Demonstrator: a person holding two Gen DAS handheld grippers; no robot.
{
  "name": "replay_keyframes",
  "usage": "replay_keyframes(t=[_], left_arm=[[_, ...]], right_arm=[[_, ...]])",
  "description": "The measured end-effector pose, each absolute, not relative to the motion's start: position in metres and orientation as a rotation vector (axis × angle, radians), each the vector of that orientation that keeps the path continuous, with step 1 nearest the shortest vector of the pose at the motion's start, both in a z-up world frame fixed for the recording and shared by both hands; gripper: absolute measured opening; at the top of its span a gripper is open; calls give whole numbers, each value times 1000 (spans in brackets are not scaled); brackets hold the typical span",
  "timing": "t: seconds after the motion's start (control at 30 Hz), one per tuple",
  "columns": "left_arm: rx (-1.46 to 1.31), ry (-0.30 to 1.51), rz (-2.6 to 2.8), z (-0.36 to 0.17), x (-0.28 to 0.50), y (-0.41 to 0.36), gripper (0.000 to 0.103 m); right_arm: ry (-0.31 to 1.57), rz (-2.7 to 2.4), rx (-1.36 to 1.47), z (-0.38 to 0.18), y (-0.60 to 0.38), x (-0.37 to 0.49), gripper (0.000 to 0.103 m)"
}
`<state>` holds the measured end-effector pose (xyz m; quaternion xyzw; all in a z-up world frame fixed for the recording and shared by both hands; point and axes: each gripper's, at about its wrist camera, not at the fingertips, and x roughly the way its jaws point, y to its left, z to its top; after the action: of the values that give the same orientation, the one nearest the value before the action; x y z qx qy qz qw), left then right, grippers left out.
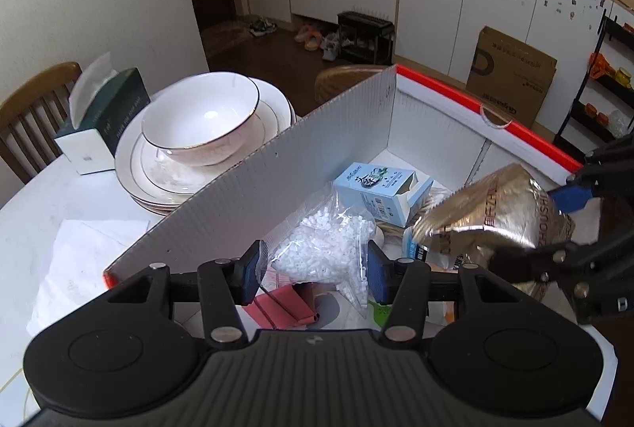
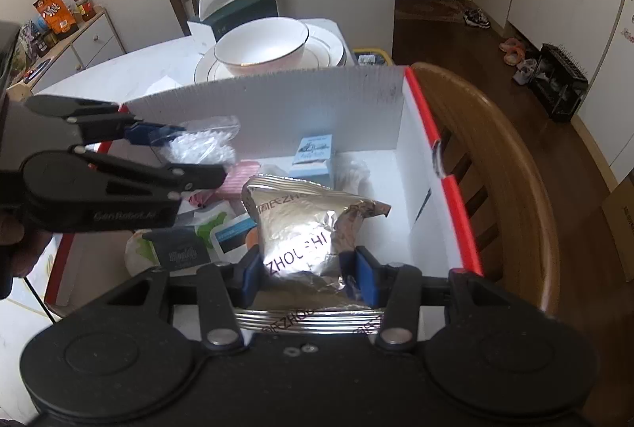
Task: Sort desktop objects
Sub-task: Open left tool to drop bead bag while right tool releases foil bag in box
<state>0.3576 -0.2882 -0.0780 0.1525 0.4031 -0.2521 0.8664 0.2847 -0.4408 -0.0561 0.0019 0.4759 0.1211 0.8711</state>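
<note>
While both hang over box (image 1: 337, 134), left gripper (image 1: 313, 270) jaws clamp bead bag (image 1: 325, 244); right gripper (image 2: 303, 278) jaws clamp foil pouch (image 2: 301, 229).

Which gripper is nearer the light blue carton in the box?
Left, narrowly. The left gripper, clamped on the clear bag of white pellets, sits just in front of the light blue carton. The right gripper, holding the silver foil pouch, is farther back.

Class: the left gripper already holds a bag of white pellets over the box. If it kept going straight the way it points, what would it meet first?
Probably the red pouch lying in the box just beyond the left gripper and its pellet bag; depth is uncertain.
</note>
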Motion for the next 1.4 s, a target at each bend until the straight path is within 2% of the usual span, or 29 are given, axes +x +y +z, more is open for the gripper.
replay_keyframes(t=[0.67, 0.8, 0.97, 1.03, 1.17, 1.4], left_arm=[[330, 985, -560, -95, 383, -295, 52], [311, 981, -562, -93, 382, -290, 63], [263, 962, -556, -86, 378, -281, 63], [249, 953, -554, -84, 375, -277, 63], [211, 930, -559, -76, 366, -269, 63], [153, 885, -566, -62, 346, -255, 63]], right_arm=[[1019, 273, -37, -66, -429, 288, 49], [1016, 276, -32, -65, -428, 288, 49], [1013, 291, -50, -65, -424, 289, 49], [1013, 296, -62, -66, -423, 289, 51], [1001, 301, -69, -63, -423, 286, 61], [976, 294, -65, -53, -424, 279, 65]])
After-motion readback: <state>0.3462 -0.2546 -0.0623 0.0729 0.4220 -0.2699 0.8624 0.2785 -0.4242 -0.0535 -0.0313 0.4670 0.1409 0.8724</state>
